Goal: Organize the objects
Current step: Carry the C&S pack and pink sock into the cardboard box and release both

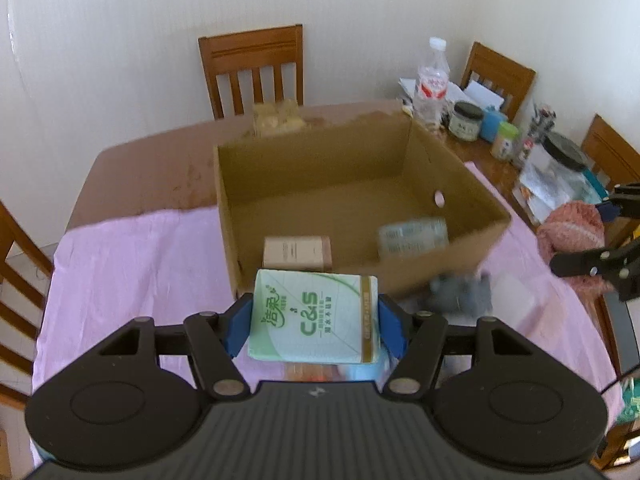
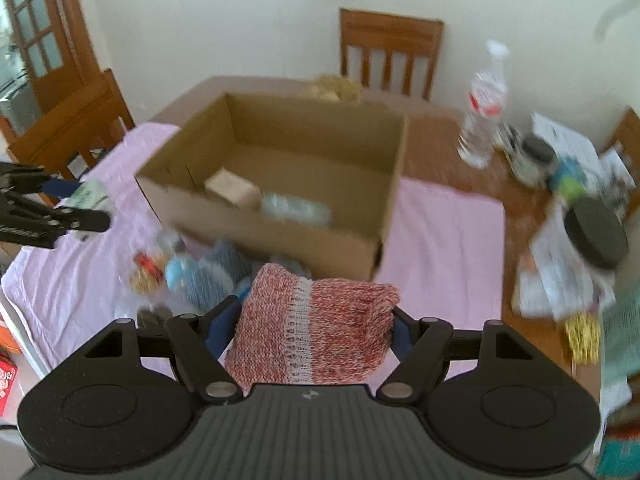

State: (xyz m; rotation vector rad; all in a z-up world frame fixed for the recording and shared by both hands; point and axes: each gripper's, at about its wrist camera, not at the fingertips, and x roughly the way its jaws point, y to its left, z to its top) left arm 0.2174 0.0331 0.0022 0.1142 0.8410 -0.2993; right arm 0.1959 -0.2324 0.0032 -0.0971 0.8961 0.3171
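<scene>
My left gripper [image 1: 314, 320] is shut on a green and white tissue pack [image 1: 316, 316], held above the pink cloth just in front of the open cardboard box [image 1: 280, 168]. Inside the box lie a beige carton [image 1: 298, 254] and a clear wrapped pack [image 1: 414, 236]. My right gripper [image 2: 312, 328] is shut on a folded red and white knitted cloth [image 2: 316, 320], raised in front of the same cardboard box [image 2: 312, 132]. The right gripper shows at the right edge of the left wrist view, carrying that knitted cloth [image 1: 570, 228]. The left gripper with the tissue pack [image 2: 90, 196] shows at the left of the right wrist view.
A grey-blue knitted item [image 2: 218, 272] and small packets [image 2: 146, 272] lie on the pink cloth [image 2: 440, 240] before the box. A water bottle [image 1: 432, 80], jars [image 1: 466, 120], papers and a black lid [image 2: 596, 232] crowd the table's right side. Wooden chairs [image 1: 256, 72] stand around the table.
</scene>
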